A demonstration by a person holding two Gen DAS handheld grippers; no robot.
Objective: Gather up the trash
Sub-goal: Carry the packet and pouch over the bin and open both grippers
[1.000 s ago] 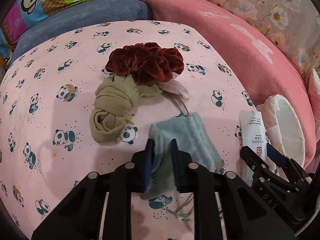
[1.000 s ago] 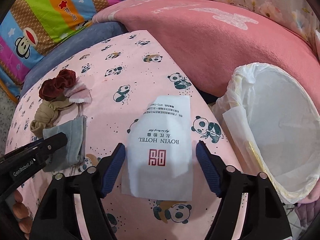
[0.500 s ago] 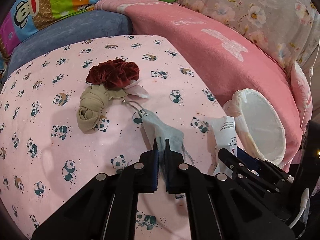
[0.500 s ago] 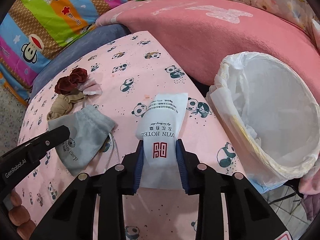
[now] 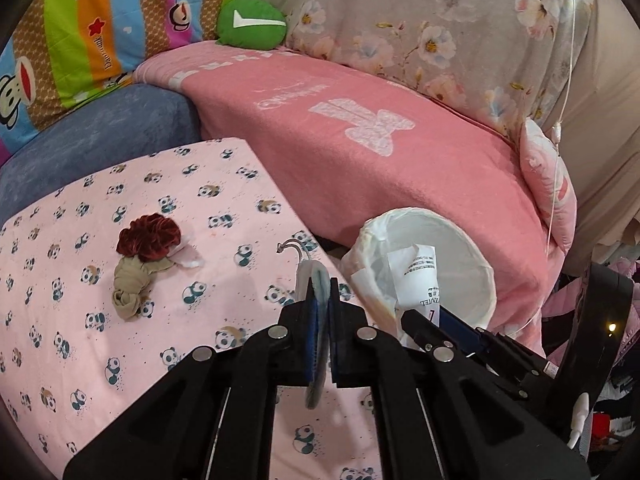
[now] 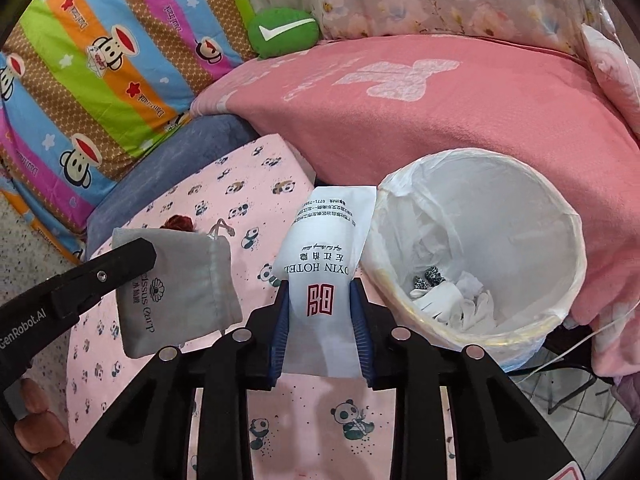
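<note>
Your right gripper (image 6: pixel 320 332) clamps the crinkly white hotel packet (image 6: pixel 326 264) just beside the lined bin (image 6: pixel 560 216), raised so it can drop in; your left gripper (image 5: pixel 322 344) pinches the soft grey drawstring pouch (image 6: pixel 180 284) edgewise, farther from the bin, above the panda-print cloth (image 5: pixel 100 360)

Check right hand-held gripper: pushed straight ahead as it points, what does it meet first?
Probably the pink panda-print table cover, then the pink blanket. The right hand-held gripper, shut on the white hotel paper packet, points left of the white-lined round bin. Depth unclear.
</note>
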